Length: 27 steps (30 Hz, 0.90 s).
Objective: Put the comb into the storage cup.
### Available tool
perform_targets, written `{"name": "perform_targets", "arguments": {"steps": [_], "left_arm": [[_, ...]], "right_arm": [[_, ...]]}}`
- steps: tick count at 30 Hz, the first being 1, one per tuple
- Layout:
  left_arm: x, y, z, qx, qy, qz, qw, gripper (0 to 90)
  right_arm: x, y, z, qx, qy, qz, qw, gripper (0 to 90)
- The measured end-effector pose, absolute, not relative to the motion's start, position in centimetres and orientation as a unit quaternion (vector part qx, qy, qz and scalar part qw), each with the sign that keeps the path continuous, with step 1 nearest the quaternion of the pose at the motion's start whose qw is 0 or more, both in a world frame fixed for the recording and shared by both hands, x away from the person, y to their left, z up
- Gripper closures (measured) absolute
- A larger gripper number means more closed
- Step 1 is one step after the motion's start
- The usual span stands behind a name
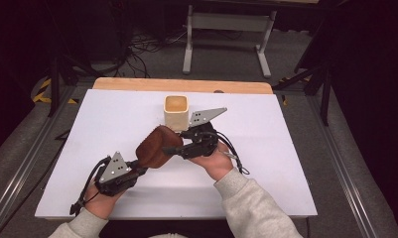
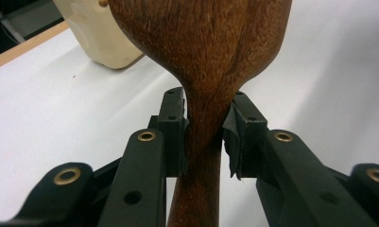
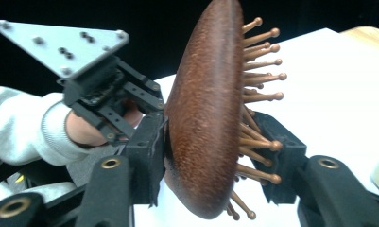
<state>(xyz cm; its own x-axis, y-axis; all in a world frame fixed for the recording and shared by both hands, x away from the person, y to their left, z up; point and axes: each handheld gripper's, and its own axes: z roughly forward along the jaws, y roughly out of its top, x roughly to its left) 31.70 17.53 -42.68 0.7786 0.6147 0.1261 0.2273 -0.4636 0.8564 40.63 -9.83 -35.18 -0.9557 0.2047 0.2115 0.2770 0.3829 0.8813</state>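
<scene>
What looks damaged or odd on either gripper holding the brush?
On the left gripper, the black pad on one jaw looks torn and peeling at its edge where it presses the wooden hairbrush neck. The brush itself looks intact.

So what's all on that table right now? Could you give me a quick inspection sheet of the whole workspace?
Surface: white rectangular board over a light wooden tabletop.
Job's things: dark brown wooden hairbrush with wooden pins, held off the board; cream square cup standing behind it.
Clutter: nothing seen.
Grippers: left hand-held gripper clamps the brush's neck; right hand-held gripper has one pad on the head's back and the other against the pins.
Cables: one black cable trails from each gripper; more lie on the floor beyond the table.
Surroundings: grey floor, grey metal stand, dark room.
</scene>
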Motion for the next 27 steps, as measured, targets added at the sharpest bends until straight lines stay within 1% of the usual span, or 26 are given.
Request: {"name": "perform_targets", "arguments": {"steps": [3,6,9,11,12,14,16,18,19,22,25,27], "left_arm": [[31.7,17.5,-42.7,0.828,0.253,0.215,0.451,70.8],[31.7,17.4,-42.8,0.829,0.251,0.218,0.450,70.2],[31.9,17.4,-42.8,0.831,0.247,0.202,0.455,70.0],[31.9,17.5,-42.8,0.829,0.246,0.199,0.461,68.0],[31.9,17.5,-42.8,0.826,0.246,0.201,0.466,65.1],[32.0,17.8,-42.6,0.820,0.248,0.194,0.478,54.0],[32.1,18.1,-42.5,0.815,0.249,0.186,0.489,48.0],[32.3,18.4,-42.5,0.809,0.251,0.184,0.498,35.8],[32.3,18.6,-42.4,0.806,0.251,0.185,0.503,32.2],[32.6,19.1,-42.4,0.798,0.260,0.186,0.511,16.4],[32.8,19.7,-42.4,0.788,0.265,0.189,0.522,8.4],[32.9,20.1,-42.4,0.784,0.269,0.191,0.526,5.8]], "right_arm": [[40.3,-9.6,-34.7,-0.130,-0.834,-0.535,0.033,53.4],[39.9,-9.4,-34.3,-0.116,-0.835,-0.536,0.044,56.6],[39.4,-9.1,-33.9,-0.106,-0.839,-0.533,0.033,58.6],[39.0,-8.9,-33.6,-0.103,-0.841,-0.530,0.027,59.8],[38.9,-8.8,-33.4,-0.100,-0.844,-0.527,0.022,60.3],[38.7,-8.7,-32.9,-0.096,-0.849,-0.520,0.010,60.5],[38.7,-8.7,-32.5,-0.096,-0.850,-0.518,0.005,60.6],[38.7,-8.7,-32.1,-0.095,-0.850,-0.518,0.004,60.6],[38.8,-8.8,-31.9,-0.094,-0.850,-0.518,0.000,60.6],[38.8,-9.0,-31.1,-0.093,-0.849,-0.520,-0.008,60.6],[38.9,-9.2,-30.2,-0.091,-0.848,-0.522,-0.016,60.6],[38.9,-9.4,-29.7,-0.090,-0.848,-0.522,-0.023,60.6]]}}
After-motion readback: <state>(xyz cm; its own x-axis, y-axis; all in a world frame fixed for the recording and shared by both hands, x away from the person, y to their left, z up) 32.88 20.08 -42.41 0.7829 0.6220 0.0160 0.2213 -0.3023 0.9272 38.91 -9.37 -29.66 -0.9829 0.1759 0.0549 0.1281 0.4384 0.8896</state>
